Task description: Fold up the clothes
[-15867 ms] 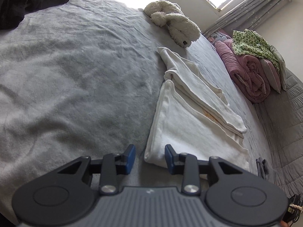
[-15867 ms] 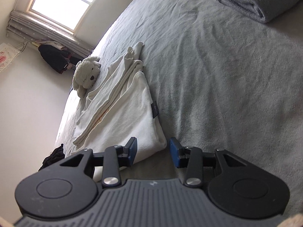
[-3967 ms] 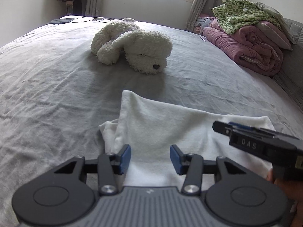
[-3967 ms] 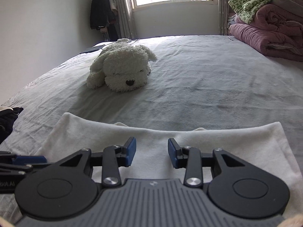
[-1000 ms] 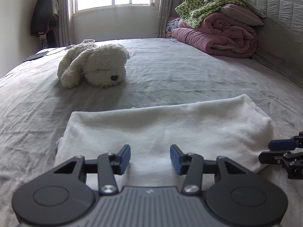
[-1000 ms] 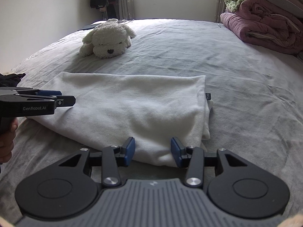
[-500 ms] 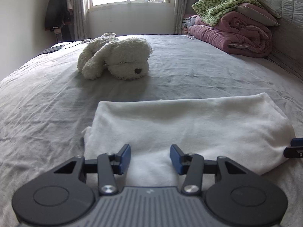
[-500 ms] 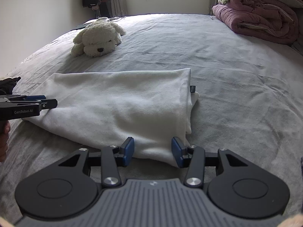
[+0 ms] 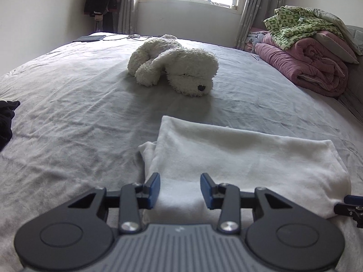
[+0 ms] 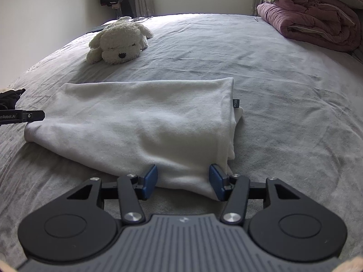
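1. A folded white fleece garment [image 10: 140, 122] lies flat on the grey bed sheet [image 10: 283, 104], a long rectangle with a small dark label [image 10: 236, 103] poking out of its right-hand edge.
2. The left gripper [image 9: 180, 189] sits over the garment's left end; its blue-padded jaws are closing, with white fabric showing in the gap between them, and the pads do not press on it.
3. The right gripper [image 10: 183, 181] hovers at the near right corner of the garment; its jaws are opening and straddle the fabric's edge, pads apart from the cloth, nothing clamped.
4. In the right wrist view the left gripper's black finger [image 10: 25, 116] reaches in at 9 o'clock, just beside the garment's left end.
5. In the left wrist view the right gripper's tip [image 9: 350, 206] shows at 4 o'clock, beside the garment's right corner.
6. A cream plush toy dog [image 9: 177, 65] lies at 12 o'clock beyond the garment, well apart from it.
7. A rolled pink quilt [image 9: 304, 65] with a green patterned blanket [image 9: 299, 25] on top is stacked at 2 o'clock.
8. A dark piece of clothing [image 9: 6, 122] lies at 9 o'clock at the bed's edge.
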Tool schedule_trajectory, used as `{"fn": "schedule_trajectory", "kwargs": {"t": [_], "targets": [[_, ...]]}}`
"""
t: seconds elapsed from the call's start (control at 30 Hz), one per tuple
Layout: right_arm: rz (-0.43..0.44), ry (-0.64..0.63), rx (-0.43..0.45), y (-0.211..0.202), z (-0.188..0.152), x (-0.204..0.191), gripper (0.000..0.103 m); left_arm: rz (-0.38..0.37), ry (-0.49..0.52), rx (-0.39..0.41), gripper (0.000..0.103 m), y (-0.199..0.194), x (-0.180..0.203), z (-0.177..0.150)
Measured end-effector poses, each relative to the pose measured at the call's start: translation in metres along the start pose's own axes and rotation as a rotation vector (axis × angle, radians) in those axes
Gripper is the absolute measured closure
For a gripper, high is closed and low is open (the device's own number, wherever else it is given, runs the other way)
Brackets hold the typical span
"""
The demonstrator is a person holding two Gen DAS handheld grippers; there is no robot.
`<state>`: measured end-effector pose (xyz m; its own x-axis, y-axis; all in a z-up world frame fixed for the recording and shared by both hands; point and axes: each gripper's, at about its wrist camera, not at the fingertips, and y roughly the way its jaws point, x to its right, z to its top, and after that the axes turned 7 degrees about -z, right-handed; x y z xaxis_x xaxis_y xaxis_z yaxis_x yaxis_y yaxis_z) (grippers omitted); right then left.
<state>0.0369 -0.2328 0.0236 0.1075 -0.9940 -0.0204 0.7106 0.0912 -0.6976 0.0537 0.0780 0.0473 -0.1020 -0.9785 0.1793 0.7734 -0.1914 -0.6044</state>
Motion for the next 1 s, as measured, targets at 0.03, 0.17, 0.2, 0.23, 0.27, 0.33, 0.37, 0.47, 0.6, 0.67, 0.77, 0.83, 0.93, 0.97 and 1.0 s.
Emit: {"fn": "schedule_trajectory", "kwargs": {"t": [0.03, 0.17, 0.2, 0.23, 0.27, 0.33, 0.37, 0.47, 0.6, 0.67, 0.77, 0.83, 0.93, 0.97, 1.0], "targets": [[-0.002, 0.001, 0.003, -0.001, 0.000, -0.001, 0.048, 0.000, 0.027, 0.025, 0.062, -0.008, 0.007, 0.001], [0.002, 0.002, 0.031, -0.006, 0.001, -0.003, 0.048, -0.072, 0.140, 0.144, 0.052, -0.041, 0.033, -0.003], [0.003, 0.001, 0.036, -0.006, 0.002, -0.004, 0.048, -0.076, 0.144, 0.121, 0.052, -0.036, 0.035, -0.005], [0.001, 0.001, 0.034, -0.006, 0.001, -0.004, 0.048, -0.080, 0.149, 0.099, 0.052, -0.032, 0.037, -0.007], [-0.002, 0.001, 0.032, -0.004, 0.001, -0.005, 0.048, -0.081, 0.152, 0.075, 0.052, -0.027, 0.038, -0.009], [-0.008, -0.004, 0.028, -0.002, 0.000, -0.006, 0.048, -0.046, 0.150, 0.013, 0.053, -0.008, 0.036, -0.015], [-0.012, -0.011, 0.027, -0.001, 0.000, -0.007, 0.047, -0.039, 0.146, -0.014, 0.053, -0.001, 0.034, -0.017], [-0.019, -0.027, 0.024, 0.000, -0.001, -0.010, 0.045, -0.020, 0.165, -0.050, 0.053, 0.009, 0.036, -0.024], [-0.021, -0.039, 0.023, 0.001, -0.002, -0.011, 0.045, 0.020, 0.219, -0.063, 0.053, 0.013, 0.044, -0.032], [-0.021, -0.036, 0.023, 0.000, -0.002, -0.010, 0.045, 0.025, 0.224, -0.065, 0.053, 0.013, 0.045, -0.032], [-0.018, -0.016, 0.026, -0.002, -0.001, -0.009, 0.045, 0.020, 0.216, -0.069, 0.053, 0.012, 0.044, -0.031], [-0.011, 0.017, 0.032, -0.005, 0.000, -0.007, 0.045, 0.019, 0.212, -0.072, 0.053, 0.012, 0.043, -0.031], [0.018, 0.121, 0.044, -0.015, 0.003, 0.003, 0.045, 0.017, 0.204, -0.079, 0.053, 0.012, 0.044, -0.030], [0.036, 0.173, 0.047, -0.019, 0.005, 0.008, 0.044, 0.014, 0.196, -0.083, 0.053, 0.011, 0.043, -0.029], [0.051, 0.219, 0.048, -0.022, 0.005, 0.013, 0.043, 0.011, 0.193, -0.086, 0.052, 0.012, 0.043, -0.028]]}}
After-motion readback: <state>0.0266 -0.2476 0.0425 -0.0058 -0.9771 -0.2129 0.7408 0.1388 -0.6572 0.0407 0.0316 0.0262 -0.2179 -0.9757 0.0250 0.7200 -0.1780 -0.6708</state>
